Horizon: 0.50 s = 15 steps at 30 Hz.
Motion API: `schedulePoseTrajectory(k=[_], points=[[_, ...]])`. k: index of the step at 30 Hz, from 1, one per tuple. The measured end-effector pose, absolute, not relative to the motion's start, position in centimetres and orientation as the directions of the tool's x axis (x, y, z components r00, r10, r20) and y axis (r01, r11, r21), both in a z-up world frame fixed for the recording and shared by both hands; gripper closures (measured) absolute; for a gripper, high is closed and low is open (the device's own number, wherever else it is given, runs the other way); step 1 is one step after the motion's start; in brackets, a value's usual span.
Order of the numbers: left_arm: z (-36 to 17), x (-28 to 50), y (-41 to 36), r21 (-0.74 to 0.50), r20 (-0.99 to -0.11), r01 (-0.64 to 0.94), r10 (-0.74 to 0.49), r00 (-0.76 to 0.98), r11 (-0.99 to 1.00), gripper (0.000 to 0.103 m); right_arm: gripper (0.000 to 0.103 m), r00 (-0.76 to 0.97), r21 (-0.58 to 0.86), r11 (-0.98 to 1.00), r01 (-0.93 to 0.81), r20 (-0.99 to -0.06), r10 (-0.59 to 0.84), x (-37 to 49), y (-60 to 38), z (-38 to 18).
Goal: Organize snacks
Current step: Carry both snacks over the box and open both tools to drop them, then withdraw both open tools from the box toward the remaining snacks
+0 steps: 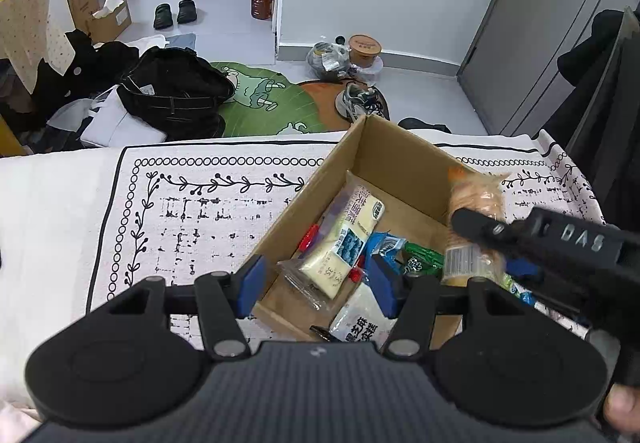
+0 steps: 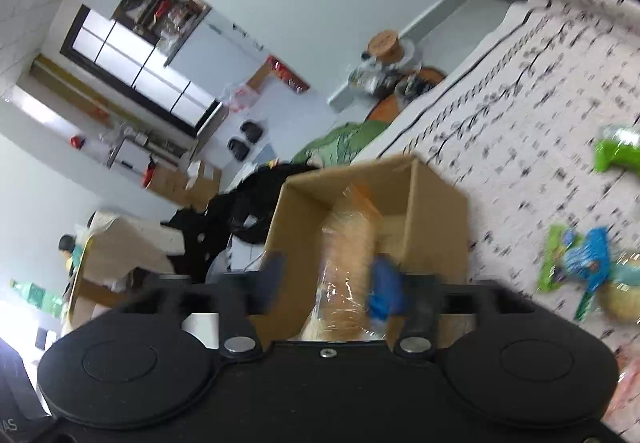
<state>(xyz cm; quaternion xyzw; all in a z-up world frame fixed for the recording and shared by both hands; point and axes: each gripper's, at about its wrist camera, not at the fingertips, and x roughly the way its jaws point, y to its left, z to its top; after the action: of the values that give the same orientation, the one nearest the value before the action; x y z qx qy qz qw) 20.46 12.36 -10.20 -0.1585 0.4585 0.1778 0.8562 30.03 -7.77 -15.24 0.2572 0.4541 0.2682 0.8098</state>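
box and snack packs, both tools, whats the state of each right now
cardboard box: open, upright, several packs inside
white cake pack: lying in the box, sealed
bread pack: wrapped, over the box, between the right tool's pads
right tool: jaws apart, one pad beside the bread pack, grip unclear
left tool: open, empty, over the box
green packs: lying on the cloth outside the box

The right gripper point(image 1: 472, 239) body reads "DAS"; a white snack packet point(image 1: 340, 243) shows "35".
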Motion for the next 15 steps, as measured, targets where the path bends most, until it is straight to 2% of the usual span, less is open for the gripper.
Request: schedulePoseTrajectory(k=[8, 10, 15], points=[[-10.5, 21.1, 12.2, -0.103, -0.84, -0.445, 0.162, 0.518, 0.89, 0.046, 0.033, 0.46, 0.65, 0.733, -0.198, -0.599, 0.656, 29.6, -9.4, -14.5], [-10.4, 21.2, 11.9, -0.101, -0.838, -0.44, 0.162, 0.521, 0.892, 0.04, 0.033, 0.458, 0.651, 0.737, -0.182, -0.607, 0.649, 29.6, -9.7, -14.5], [-10.4, 21.2, 10.9, -0.096, -0.835, -0.421, 0.158, 0.527, 0.902, 0.035, 0.033, 0.478, 0.635, 0.757, -0.154, -0.623, 0.619, 29.3, -10.7, -14.3]])
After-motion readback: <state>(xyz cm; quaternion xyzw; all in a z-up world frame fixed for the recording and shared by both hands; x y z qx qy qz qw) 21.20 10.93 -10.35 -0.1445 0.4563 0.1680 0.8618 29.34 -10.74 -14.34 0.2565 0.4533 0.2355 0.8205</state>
